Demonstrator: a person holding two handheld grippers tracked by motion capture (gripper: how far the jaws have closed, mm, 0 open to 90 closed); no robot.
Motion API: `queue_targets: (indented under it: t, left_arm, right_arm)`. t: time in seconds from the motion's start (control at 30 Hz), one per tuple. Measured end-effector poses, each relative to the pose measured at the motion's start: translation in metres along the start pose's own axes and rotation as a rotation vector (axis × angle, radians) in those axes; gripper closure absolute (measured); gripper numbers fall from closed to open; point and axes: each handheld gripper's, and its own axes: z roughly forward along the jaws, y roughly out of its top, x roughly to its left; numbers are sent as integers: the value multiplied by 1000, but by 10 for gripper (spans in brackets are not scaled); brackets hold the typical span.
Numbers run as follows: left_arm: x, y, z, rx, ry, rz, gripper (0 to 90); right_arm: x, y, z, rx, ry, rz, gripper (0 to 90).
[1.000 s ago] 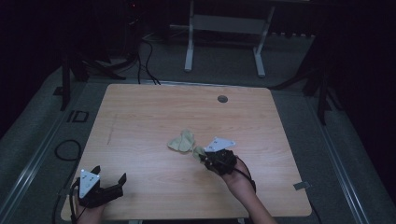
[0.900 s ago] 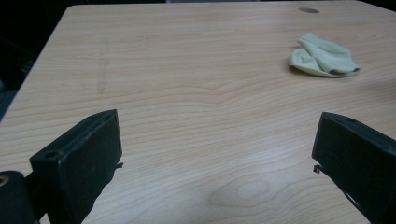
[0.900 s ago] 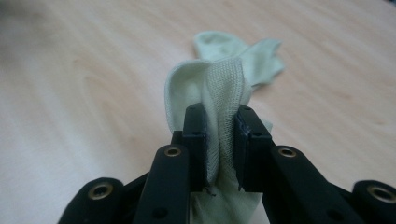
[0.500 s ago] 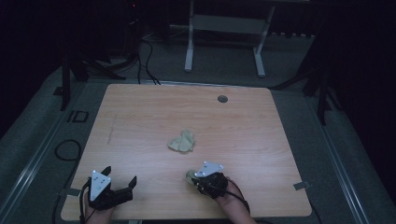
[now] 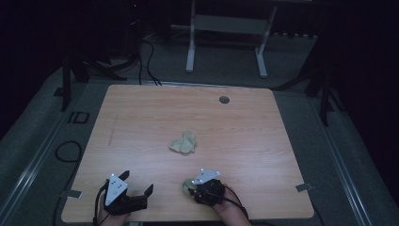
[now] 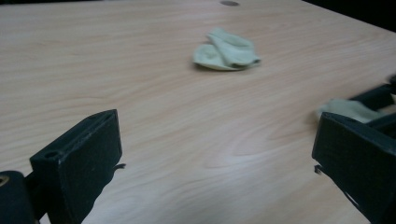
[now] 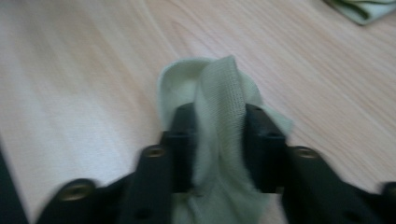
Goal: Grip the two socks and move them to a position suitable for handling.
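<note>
Two pale green socks are on the wooden table (image 5: 263, 141). One crumpled sock (image 5: 182, 142) (image 6: 226, 50) (image 7: 364, 9) lies near the middle. The other sock (image 5: 187, 182) (image 6: 350, 108) (image 7: 219, 93) rests on the table near the front edge, between the jaws of my right gripper (image 5: 193, 188) (image 7: 219, 121). Those jaws have just been opening and now flank the cloth loosely. My left gripper (image 5: 137, 182) (image 6: 219, 135) sits at the front left, jaws wide open with nothing between them, pointing toward the socks.
A round grommet hole (image 5: 224, 100) (image 6: 229, 3) is in the table's far side. Beyond the table stand a white desk frame (image 5: 226, 42) and cables (image 5: 146, 56) on grey floor. Bare wood surrounds the middle sock.
My right gripper carried one sock from beside the middle sock toward the front edge and down onto the table. My left gripper moved to the right along the front edge.
</note>
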Motion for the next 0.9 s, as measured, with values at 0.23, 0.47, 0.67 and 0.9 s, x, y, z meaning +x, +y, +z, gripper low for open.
queue_targets:
  t: [0.23,0.47,0.67,0.9]
  left_arm:
    - [-34,14,18,129,-218,-11,112]
    - [-52,21,46,228,-334,18,266]
    - [-49,24,65,289,-365,12,443]
    - [-50,22,82,374,-380,12,567]
  right_arm:
    - [-1,13,-25,-38,34,-64,357]
    - [-19,18,-35,-20,79,-85,555]
    - [-22,13,-18,58,105,-108,617]
    - [-21,6,-6,103,102,-143,743]
